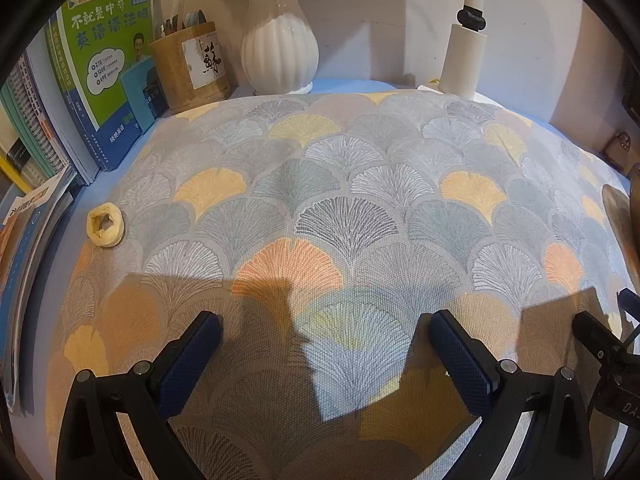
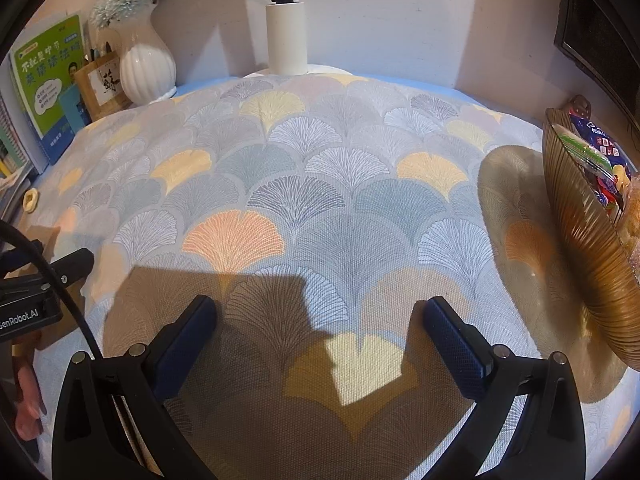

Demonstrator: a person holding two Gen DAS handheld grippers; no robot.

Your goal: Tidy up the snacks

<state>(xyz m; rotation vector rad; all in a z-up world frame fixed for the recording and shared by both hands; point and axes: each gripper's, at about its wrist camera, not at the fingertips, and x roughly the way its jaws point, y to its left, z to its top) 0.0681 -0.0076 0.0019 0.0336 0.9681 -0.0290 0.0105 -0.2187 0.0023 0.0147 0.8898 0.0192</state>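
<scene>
Snack packets [image 2: 596, 160] sit gathered in the ribbed amber bowl [image 2: 580, 240], suggesting sorting is nearly done. Left of the bowl, both the left hand-held gripper [image 1: 324, 344] and right hand-held gripper [image 2: 320, 332] hover spread apart and empty over the table [image 2: 320, 200]. Farther left lies one small yellowish ring [image 1: 105, 225].

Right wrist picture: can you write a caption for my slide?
Open right tongs hover above the fan-patterned cloth, beside a ribbed amber bowl of snack packets.

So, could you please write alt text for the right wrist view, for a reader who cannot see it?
The open right gripper hovers over a fan-patterned tablecloth, holding nothing. At the right edge stands a ribbed amber basket holding snack packets. A white vase, books and a lamp post line the back wall.
</scene>
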